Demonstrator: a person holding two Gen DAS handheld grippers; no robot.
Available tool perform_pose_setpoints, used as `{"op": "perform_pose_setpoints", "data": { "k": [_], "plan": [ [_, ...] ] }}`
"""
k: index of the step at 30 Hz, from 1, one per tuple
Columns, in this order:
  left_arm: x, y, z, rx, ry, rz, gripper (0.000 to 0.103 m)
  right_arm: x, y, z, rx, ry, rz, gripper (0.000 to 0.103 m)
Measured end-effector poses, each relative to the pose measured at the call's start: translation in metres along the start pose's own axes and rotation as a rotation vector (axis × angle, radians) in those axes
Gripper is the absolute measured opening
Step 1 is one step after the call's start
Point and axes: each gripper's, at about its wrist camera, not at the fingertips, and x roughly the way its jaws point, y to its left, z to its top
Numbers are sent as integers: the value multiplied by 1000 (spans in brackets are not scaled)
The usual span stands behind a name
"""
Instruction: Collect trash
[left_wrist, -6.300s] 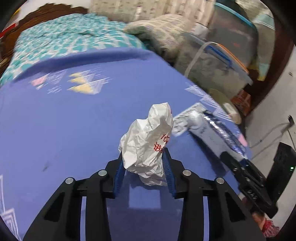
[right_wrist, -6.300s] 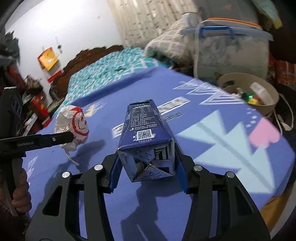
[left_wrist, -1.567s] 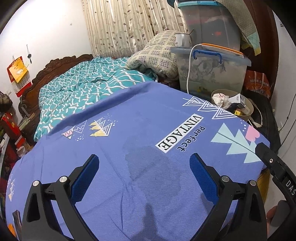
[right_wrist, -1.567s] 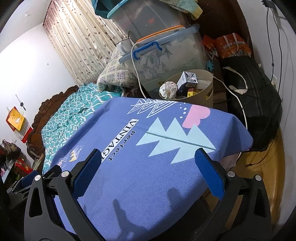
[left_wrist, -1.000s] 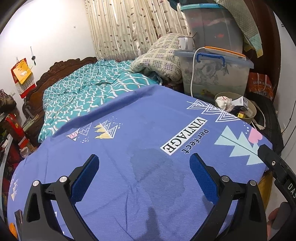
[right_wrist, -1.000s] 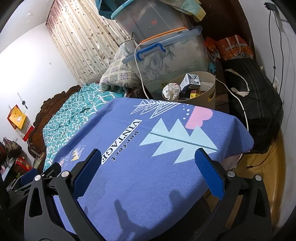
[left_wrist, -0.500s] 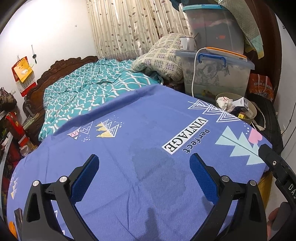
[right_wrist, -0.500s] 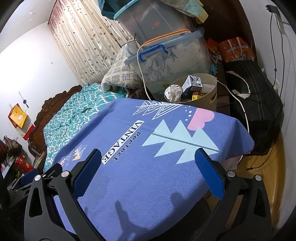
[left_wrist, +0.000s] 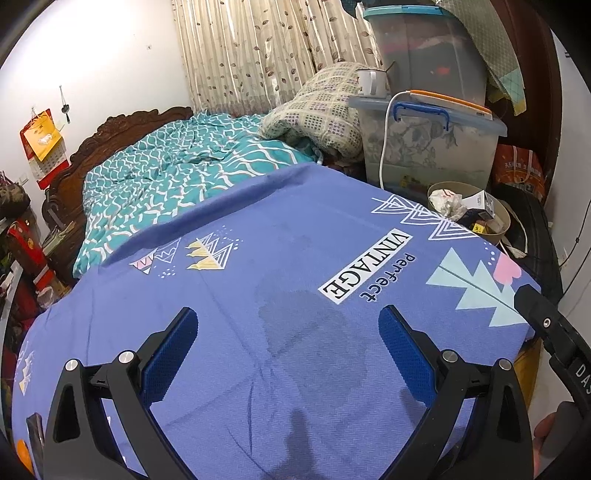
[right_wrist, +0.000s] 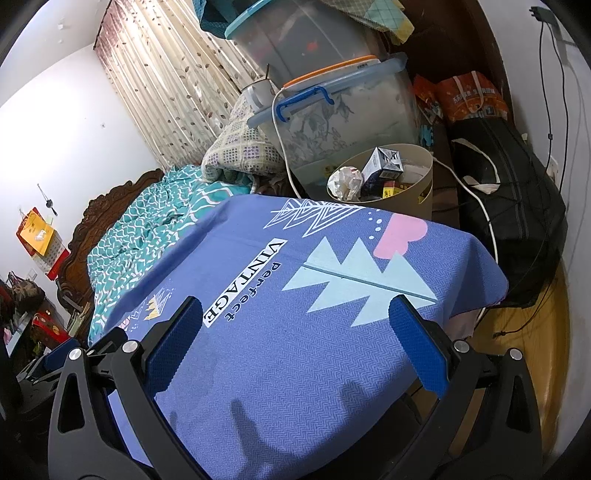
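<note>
The cloth (left_wrist: 280, 280) spreads blue and bare across the table, with no trash on it that either view shows. Beyond its far corner stands the bin (right_wrist: 424, 192), holding the paper wad (right_wrist: 345, 182) and the carton (right_wrist: 382, 162) among other scraps. The carton sits high, near the rim, so a knock to the bin would likely tip it out onto the floor. A white cable (right_wrist: 476, 195) trails just beside the bin; a careless reach could snag it. Left gripper (left_wrist: 288, 343) and right gripper (right_wrist: 295, 336) both hover spread wide, holding nothing.
</note>
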Motion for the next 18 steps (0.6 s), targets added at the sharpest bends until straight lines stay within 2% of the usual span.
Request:
{"op": "perform_pose_setpoints", "data": {
  "k": [12,18],
  "plan": [
    [7,-1,-3,-3,44,-15,94,1,0,-3,-2,6,2,100],
    [3,0,-5,-4,27,-2,95,3,1,-4,-5,10,4,100]
  ]
}}
